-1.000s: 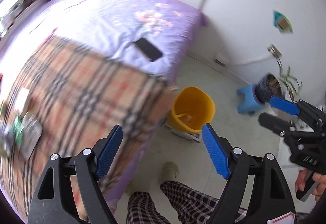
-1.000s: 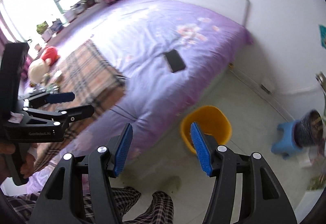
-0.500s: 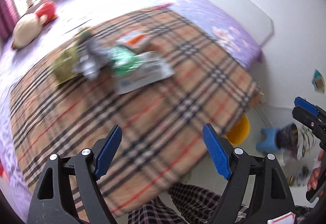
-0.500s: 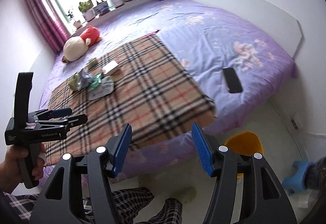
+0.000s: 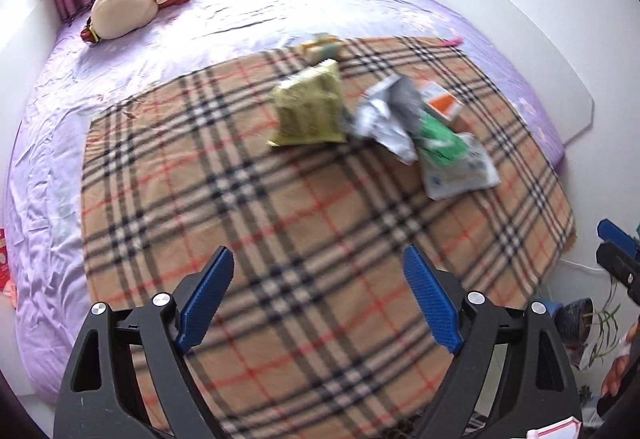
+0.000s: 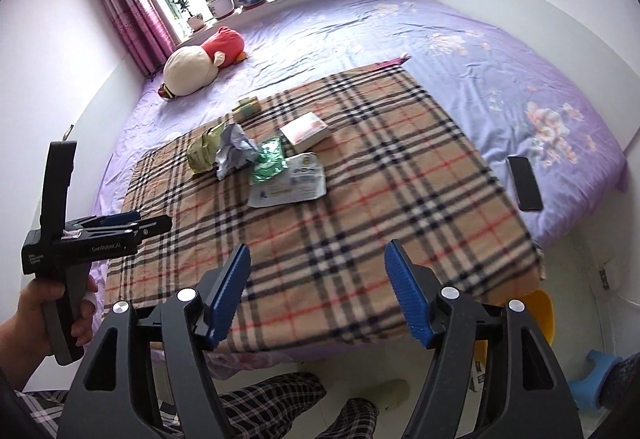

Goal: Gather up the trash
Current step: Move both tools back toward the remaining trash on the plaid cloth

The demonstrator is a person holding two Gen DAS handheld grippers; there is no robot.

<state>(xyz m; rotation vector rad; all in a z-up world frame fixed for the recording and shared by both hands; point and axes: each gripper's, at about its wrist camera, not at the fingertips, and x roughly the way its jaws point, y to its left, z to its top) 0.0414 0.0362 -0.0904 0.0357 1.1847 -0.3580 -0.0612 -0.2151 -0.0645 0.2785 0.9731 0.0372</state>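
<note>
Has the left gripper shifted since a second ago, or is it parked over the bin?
Yes. The left gripper has swung away from the yellow bin and floor to over the plaid blanket, facing the trash pile. Its jaws are opening, empty.

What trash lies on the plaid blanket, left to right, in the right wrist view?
Olive snack bag → crumpled silver wrapper → green wrapper → white flat packet

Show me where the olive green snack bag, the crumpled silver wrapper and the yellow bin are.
olive green snack bag (image 5: 310, 111), left wrist view, middle of its face
crumpled silver wrapper (image 5: 390, 117), left wrist view, its crumpled middle
yellow bin (image 6: 542, 313), right wrist view, visible rim
</note>
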